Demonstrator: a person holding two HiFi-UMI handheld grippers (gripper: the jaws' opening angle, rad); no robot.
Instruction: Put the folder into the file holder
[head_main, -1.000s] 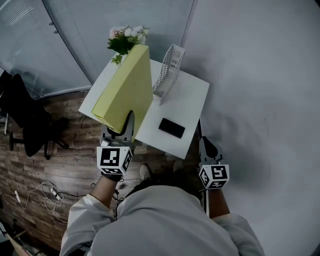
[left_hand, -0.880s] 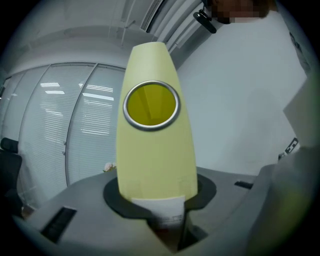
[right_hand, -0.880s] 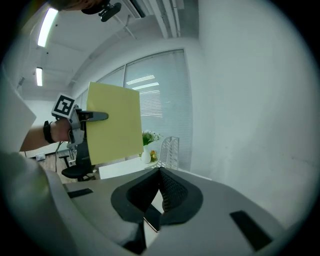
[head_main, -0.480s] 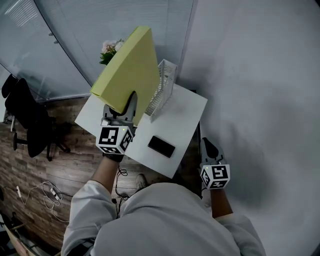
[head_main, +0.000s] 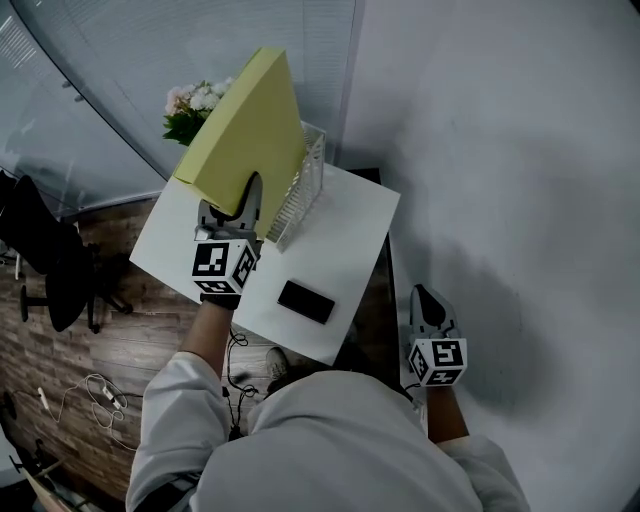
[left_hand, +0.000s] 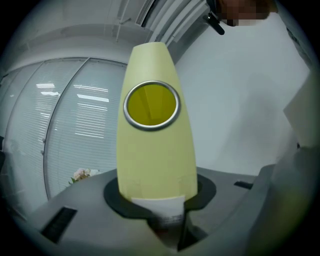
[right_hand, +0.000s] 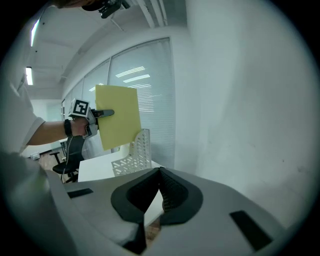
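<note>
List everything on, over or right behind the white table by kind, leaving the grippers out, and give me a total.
Thick pale yellow folder: 1
White perforated file holder: 1
Flat black phone: 1
Bunch of pink and white flowers: 1
Total: 4

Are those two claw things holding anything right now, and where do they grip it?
The left gripper holds the yellow folder, jaws clamped on the lower end of its spine. The right gripper holds nothing.
</note>
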